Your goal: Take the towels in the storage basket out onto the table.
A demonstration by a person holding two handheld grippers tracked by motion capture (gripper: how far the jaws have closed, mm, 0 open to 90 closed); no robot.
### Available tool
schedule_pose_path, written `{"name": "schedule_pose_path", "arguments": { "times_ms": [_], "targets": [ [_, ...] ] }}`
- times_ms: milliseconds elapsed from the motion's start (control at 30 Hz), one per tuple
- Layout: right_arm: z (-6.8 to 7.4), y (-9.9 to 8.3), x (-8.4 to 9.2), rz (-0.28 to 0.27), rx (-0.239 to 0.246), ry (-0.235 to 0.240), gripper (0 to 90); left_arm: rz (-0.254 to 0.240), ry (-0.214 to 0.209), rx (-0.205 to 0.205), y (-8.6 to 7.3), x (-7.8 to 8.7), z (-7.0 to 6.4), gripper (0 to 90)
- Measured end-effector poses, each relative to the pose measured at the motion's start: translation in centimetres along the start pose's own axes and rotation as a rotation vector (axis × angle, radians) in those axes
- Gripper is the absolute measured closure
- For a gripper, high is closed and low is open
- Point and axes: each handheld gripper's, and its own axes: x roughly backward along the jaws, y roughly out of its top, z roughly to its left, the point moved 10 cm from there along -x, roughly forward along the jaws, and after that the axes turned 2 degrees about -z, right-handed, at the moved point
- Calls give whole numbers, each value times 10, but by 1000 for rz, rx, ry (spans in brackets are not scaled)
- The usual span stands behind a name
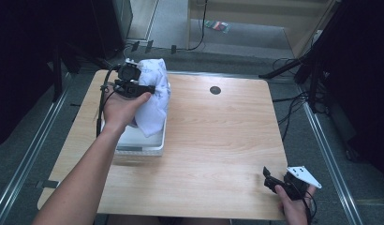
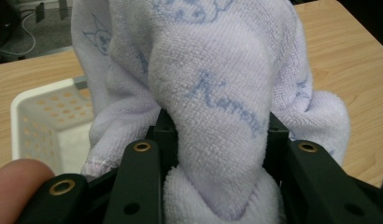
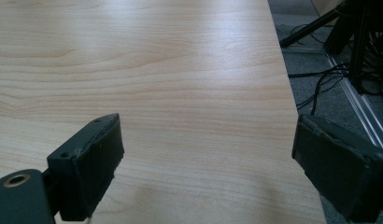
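Closest in, a fold of pale lilac towel (image 2: 213,107) bulges up between the two black jaws of the left gripper (image 2: 217,154), which are clamped on it from either side, the printed terry cloth squeezed into a thick ridge that rises above them and spills down behind. From above, the left gripper (image 1: 134,84) holds the towel (image 1: 152,98) bunched over the far end of a white perforated basket (image 1: 143,143), most of the cloth hanging off the jaws toward the basket's inside, with one tail draped across the basket's right wall. The basket (image 2: 38,116) sits below and to the left of the jaws in the left gripper view. To my eye the step is either lifting the towel out or settling it in; I cannot tell which. Either way it pays to keep the pinch firm on that thick fold and move straight up or down, so the trailing tail neither catches the rim nor drags the light basket along the wooden table (image 1: 218,140). The right gripper (image 1: 274,180) rests well apart at the near right corner, its jaws spread wide with nothing but bare tabletop (image 3: 180,84) between them.
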Motion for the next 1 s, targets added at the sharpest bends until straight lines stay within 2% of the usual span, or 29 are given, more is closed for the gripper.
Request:
{"name": "schedule_pose_path", "arguments": {
  "times_ms": [300, 333, 367, 800, 1000],
  "targets": [
    [0, 0, 0, 2, 0, 1, 88, -3, -41, -8, 6, -10, -30, 619],
    [0, 0, 0, 1, 0, 2, 89, -1, -47, -19, 7, -13, -38, 619],
    [0, 0, 0, 1, 0, 2, 89, -1, -47, -19, 7, -13, -38, 619],
    [0, 0, 0, -1, 0, 8, 88, 10, -99, -66, 12, -32, -88, 618],
    [1, 0, 0, 0, -3, 9, 88, 22, -131, -88, 10, -43, -118, 617]
  ]
}}
